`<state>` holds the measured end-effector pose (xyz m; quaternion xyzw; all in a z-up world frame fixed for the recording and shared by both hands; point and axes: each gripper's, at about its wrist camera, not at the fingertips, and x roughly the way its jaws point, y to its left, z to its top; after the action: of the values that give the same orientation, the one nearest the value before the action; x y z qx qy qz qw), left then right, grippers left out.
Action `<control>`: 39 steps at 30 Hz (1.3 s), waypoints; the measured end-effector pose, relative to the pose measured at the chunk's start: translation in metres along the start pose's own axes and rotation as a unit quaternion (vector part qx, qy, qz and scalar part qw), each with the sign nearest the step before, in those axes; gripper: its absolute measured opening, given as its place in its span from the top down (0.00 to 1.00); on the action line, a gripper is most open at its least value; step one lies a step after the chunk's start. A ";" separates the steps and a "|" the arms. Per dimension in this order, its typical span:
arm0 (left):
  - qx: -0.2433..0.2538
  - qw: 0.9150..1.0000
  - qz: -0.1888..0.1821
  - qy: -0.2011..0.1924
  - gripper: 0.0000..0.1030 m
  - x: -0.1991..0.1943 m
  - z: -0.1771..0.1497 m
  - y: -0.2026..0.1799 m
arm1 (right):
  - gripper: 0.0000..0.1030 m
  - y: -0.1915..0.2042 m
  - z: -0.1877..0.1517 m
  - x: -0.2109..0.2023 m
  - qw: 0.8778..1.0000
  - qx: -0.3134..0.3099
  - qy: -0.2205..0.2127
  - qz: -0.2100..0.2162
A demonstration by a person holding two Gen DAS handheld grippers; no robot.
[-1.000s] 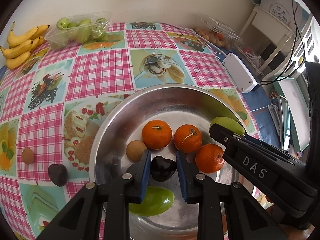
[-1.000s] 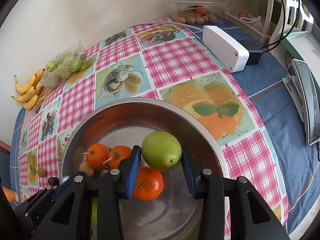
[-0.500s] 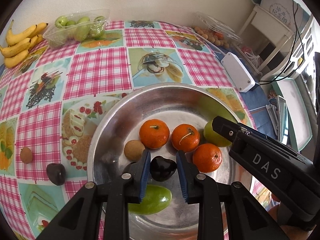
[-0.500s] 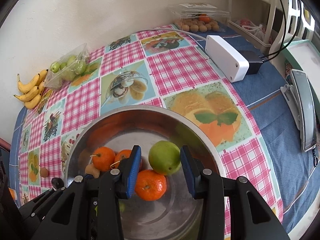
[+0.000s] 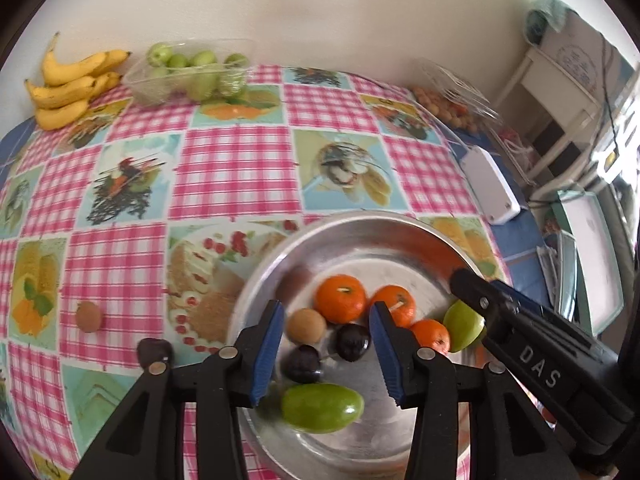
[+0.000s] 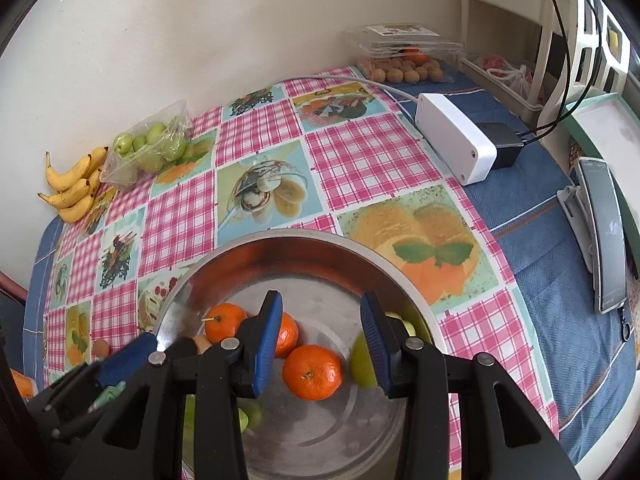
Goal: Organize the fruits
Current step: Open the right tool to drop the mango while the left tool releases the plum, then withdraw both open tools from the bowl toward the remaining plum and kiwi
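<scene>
Between the blue pads of the left gripper (image 5: 326, 352), two dark plums (image 5: 352, 342) lay on the floor of the steel bowl (image 5: 360, 228). One second earlier the pads had been clamped on one such plum; at this moment the jaws were opening, neither pad touched fruit, and the gripper had drawn back from the bowl floor. Judgement: the plum had been delivered, and this hand was free for the next item.

Just below the claw lay a green oblong fruit (image 5: 322, 402). Just ahead of it sat a brown round fruit (image 5: 306, 325) and three mandarins (image 5: 341, 298), skins glossy, two with stalks attached. All were loose and touching or near one another.

To the right, the right gripper (image 6: 322, 344) hung over the same bowl with its jaws apart and nothing gripped. A second earlier a green pear-shaped fruit (image 6: 362, 360) had been between its pads; it was now in the bowl, partly behind the right pad.

To the left of the left claw, outside the bowl, one dark plum (image 5: 154, 351) and one brown fruit (image 5: 89, 316) remained on the checked tablecloth (image 5: 236, 168), probably next.

Far ahead, by the wall, were bananas (image 5: 72, 84) and a clear tray of green fruit (image 5: 192, 72).
</scene>
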<state>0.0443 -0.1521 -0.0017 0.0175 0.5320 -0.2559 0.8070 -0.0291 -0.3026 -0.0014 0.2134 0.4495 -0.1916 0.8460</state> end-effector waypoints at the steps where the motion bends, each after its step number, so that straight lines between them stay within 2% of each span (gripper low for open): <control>1: -0.008 1.000 0.006 0.000 0.51 0.000 0.001 0.005 | 0.59 0.000 -0.001 0.001 1.000 -0.002 0.002 -0.003; 12: -0.104 0.992 0.077 -0.009 0.47 -0.010 0.008 0.067 | 0.59 0.011 -0.004 0.009 1.000 -0.017 0.023 -0.002; 21: -0.133 0.986 0.096 -0.006 0.44 -0.013 0.008 0.089 | 0.59 0.028 -0.007 0.008 0.999 -0.038 0.027 0.004; 23: -0.135 0.986 0.099 -0.003 0.40 -0.012 0.008 0.089 | 0.59 0.031 -0.007 0.007 0.999 -0.042 0.027 0.005; 25: -0.136 0.985 0.103 0.001 0.35 -0.011 0.007 0.091 | 0.53 0.034 -0.008 0.009 0.999 -0.046 0.029 0.002; 27: -0.140 0.984 0.109 0.005 0.27 -0.010 0.006 0.093 | 0.43 0.036 -0.009 0.011 0.998 -0.047 0.033 0.002; 30: -0.145 0.982 0.119 0.008 0.18 -0.009 0.005 0.096 | 0.37 0.037 -0.010 0.015 0.998 -0.047 0.037 0.003; 34: -0.143 0.981 0.130 0.010 0.06 -0.007 0.004 0.098 | 0.18 0.039 -0.011 0.017 0.998 -0.052 0.039 -0.001; 39: -0.143 0.980 0.139 0.009 0.02 -0.006 0.004 0.101 | 0.17 0.041 -0.012 0.019 0.998 -0.056 0.041 0.000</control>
<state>0.0890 -0.0633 -0.0195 -0.0224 0.5626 -0.0622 0.8241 -0.0065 -0.2646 -0.0156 0.1730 0.4943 -0.1573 0.8372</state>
